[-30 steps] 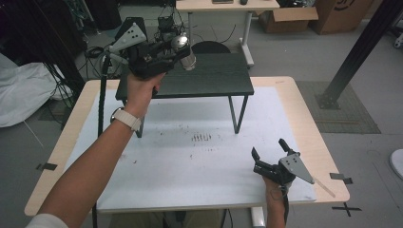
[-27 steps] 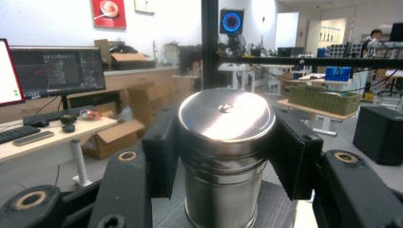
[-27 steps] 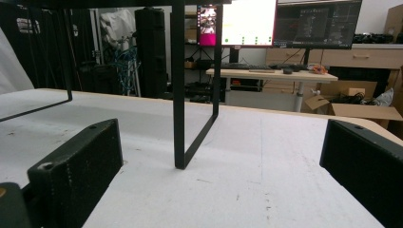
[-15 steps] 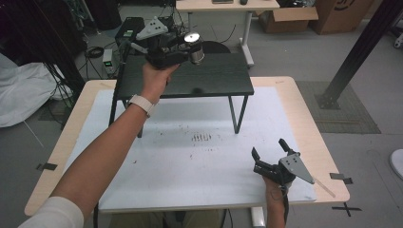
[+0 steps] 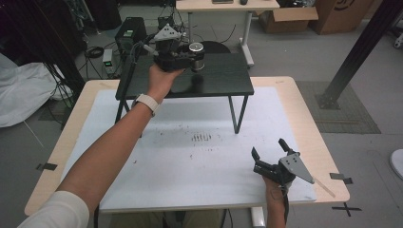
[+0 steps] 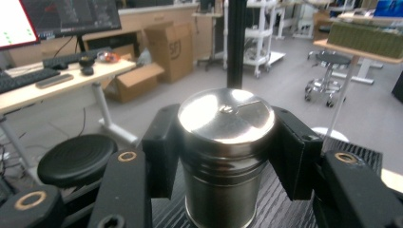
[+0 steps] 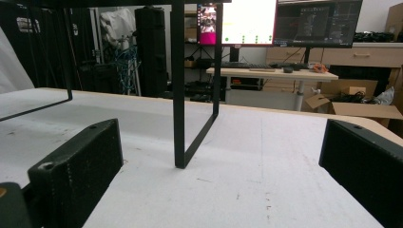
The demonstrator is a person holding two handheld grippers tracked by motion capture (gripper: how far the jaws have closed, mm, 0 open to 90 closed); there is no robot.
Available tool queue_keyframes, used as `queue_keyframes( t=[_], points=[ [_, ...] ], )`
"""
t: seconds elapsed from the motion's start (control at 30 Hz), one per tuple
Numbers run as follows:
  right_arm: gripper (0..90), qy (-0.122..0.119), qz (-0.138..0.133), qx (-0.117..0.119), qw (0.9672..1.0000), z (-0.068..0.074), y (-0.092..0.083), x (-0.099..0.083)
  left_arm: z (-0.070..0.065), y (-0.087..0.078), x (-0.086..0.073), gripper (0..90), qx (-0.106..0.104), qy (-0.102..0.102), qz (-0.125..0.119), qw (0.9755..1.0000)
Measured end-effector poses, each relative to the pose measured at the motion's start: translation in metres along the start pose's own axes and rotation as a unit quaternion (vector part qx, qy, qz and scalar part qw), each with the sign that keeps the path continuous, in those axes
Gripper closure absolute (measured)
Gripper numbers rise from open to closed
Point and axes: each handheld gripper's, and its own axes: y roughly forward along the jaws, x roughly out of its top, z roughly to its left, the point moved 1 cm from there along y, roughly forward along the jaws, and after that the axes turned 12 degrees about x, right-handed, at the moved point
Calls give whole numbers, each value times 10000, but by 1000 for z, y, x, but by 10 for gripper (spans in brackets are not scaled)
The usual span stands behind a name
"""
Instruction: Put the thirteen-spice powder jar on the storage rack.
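Steel canister (image 6: 223, 156) gripped upright in the left tongs (image 5: 183, 56) over the black shelf (image 5: 216, 80).

Its foot is at the shelf's dark wood-grain top at the far side of the bench (image 5: 71, 142); whether it touches cannot be told. Both black pads press its ribbed sides, and its plain shiny lid carries no label or readable writing. The right tongs (image 5: 270, 159) rest at the near right of the bench's white sheet, spread wide and holding nothing.
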Motion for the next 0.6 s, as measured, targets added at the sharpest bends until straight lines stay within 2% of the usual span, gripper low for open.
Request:
queue_keyframes(
  t=[0.13, 0.23, 0.27, 0.6],
  points=[
    [5, 3, 2, -2, 10000, 0, 0, 0, -2, 3, -1, 493, 59, 58, 288, 9995],
    [5, -3, 0, -2, 10000, 0, 0, 0, -3, 5, -3, 493, 66, 95, 391, 9992],
    [5, 0, 2, -1, 10000, 0, 0, 0, -3, 6, -4, 493, 76, 139, 504, 9986],
    [6, 0, -1, -1, 10000, 0, 0, 0, -5, 7, -4, 492, 133, 115, 572, 9982]
  ],
)
